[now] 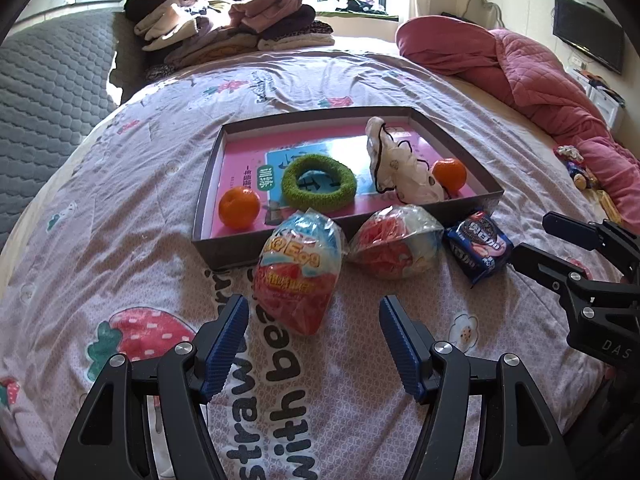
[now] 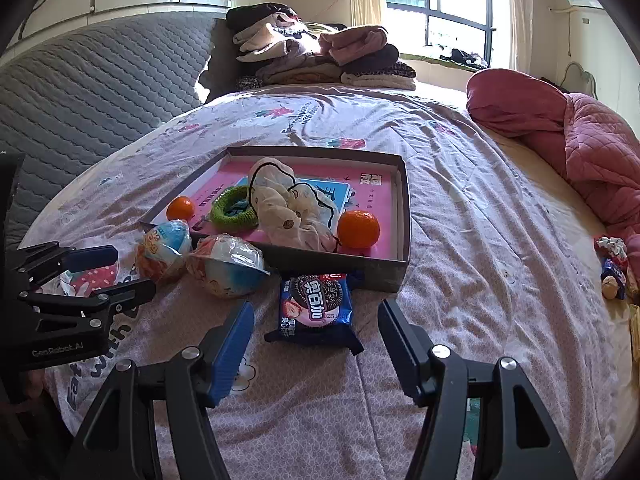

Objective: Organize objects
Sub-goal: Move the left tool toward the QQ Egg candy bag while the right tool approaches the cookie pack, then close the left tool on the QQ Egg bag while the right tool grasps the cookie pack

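Observation:
A shallow box (image 1: 452, 136) (image 2: 404, 200) on the bed holds two oranges (image 1: 239, 207) (image 1: 449, 174), a green ring (image 1: 319, 182) (image 2: 232, 211) and a white cloth pouch (image 1: 396, 164) (image 2: 288, 208). In front of it lie two wrapped egg toys (image 1: 298, 272) (image 1: 394, 242) and a blue cookie pack (image 1: 478, 250) (image 2: 316, 304). My left gripper (image 1: 314, 340) is open just short of the nearer egg toy. My right gripper (image 2: 316, 344) is open just short of the cookie pack. Each gripper shows in the other's view (image 1: 536, 248) (image 2: 116, 272).
Folded clothes (image 1: 224, 20) are piled at the head of the bed. A pink quilt (image 1: 532, 76) (image 2: 580, 148) lies bunched on the right. Small toys (image 2: 612, 268) sit near the right edge. A grey padded headboard (image 2: 100, 88) stands on the left.

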Demonstrator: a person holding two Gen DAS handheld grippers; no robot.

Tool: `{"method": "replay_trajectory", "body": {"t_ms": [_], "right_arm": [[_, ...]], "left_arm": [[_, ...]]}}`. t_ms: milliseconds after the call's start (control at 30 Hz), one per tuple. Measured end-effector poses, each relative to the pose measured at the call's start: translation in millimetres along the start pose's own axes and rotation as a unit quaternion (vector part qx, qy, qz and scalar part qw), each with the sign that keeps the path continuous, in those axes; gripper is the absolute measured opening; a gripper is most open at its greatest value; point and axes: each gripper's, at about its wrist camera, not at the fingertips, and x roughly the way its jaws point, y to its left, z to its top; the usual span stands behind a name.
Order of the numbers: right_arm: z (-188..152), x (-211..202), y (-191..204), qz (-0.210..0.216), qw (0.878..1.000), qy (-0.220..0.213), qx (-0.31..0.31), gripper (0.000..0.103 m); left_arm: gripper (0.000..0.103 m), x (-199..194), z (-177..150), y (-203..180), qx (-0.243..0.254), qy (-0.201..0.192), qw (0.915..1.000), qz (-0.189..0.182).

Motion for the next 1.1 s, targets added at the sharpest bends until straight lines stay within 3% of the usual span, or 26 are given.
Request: {"method": "replay_trajectory", "body": {"t_ms": [400,1100], "right_arm": [[-6.9,11.5,8.4,-0.003,1.0,0.013,-0.014,0.064],[-4.4,53.6,5.3,-0.019,0.999,0.035,-0.009,0.064]], "left_arm": [[0.069,10.7,-11.2,6.4,-0.002,0.011,0.9998,0.013],[0.069,40.5,-2.5,12.5,-0.008,-0.006,0.9998,0.02]]}}
